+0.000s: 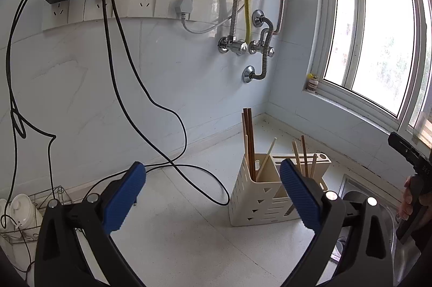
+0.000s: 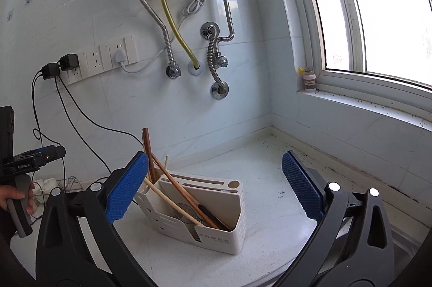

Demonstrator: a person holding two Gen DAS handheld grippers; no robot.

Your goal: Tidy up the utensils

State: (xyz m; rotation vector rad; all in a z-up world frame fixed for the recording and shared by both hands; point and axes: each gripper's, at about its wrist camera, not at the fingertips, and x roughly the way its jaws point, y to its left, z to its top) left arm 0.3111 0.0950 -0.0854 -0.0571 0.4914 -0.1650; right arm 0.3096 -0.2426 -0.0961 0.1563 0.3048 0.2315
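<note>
The holder (image 2: 205,216), a cream plastic box with cut-out triangles and slots, stands on the speckled white desk (image 2: 256,173) near the wall corner. Thin wooden chopsticks (image 2: 186,198), pale and reddish, lean in its compartments. Bare desk lies around it; black cables (image 1: 162,152) trail to its left, a steel sink (image 1: 356,187) edges its right. Left gripper (image 1: 213,195) and right gripper (image 2: 216,184) both gape wide, ribbed blue pads empty.

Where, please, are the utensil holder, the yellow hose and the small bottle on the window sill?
utensil holder (image 2: 216,235): right wrist view, front white wall.
yellow hose (image 2: 175,29): right wrist view, middle of its curve.
small bottle (image 2: 308,80): right wrist view, its body.
</note>
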